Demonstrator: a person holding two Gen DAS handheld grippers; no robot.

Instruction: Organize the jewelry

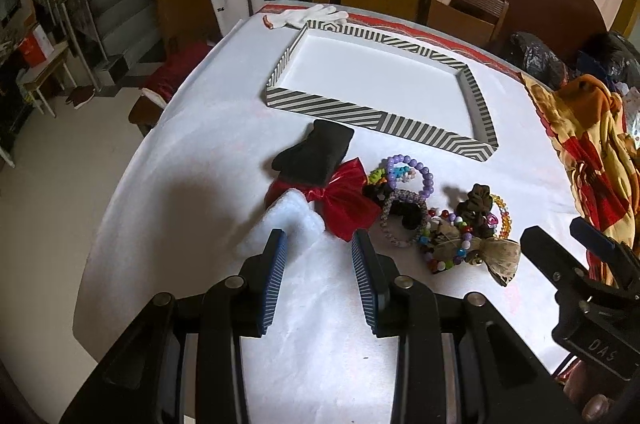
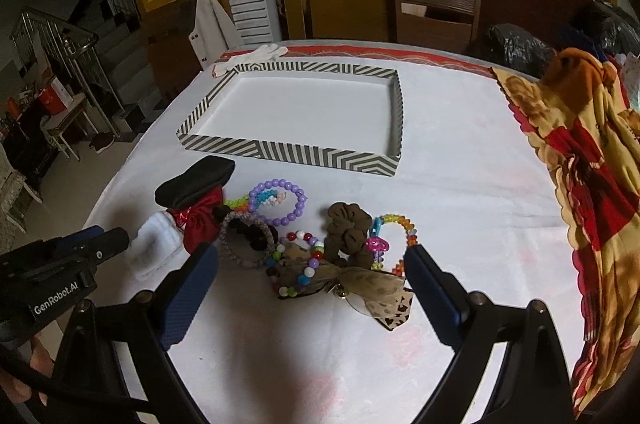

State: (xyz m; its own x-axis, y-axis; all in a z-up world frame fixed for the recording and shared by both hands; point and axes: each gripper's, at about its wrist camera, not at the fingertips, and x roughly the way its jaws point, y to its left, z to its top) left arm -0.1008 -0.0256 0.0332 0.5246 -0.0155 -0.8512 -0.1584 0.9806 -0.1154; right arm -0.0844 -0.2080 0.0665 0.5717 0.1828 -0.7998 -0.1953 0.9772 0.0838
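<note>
Hovering wide-spread, empty: left tool (image 1: 319, 240) near red bow (image 1: 344, 202); right tool (image 2: 312, 264) over bracelets (image 2: 298, 256)

My blue ribbed fingers (image 1: 276, 264) hover over a white cloth-covered table (image 1: 200, 160). Ahead: a grey-and-cream chevron-striped shallow tray (image 2: 296, 152), a shiny red ribbon bow (image 1: 344, 200), a purple beaded bracelet (image 2: 280, 202), and a brown fabric scrunchie (image 2: 346, 228).

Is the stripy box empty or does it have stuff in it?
Empty. The striped tray shows only its bare white floor in both views; the jewelry pile lies outside, in front of it.
</note>
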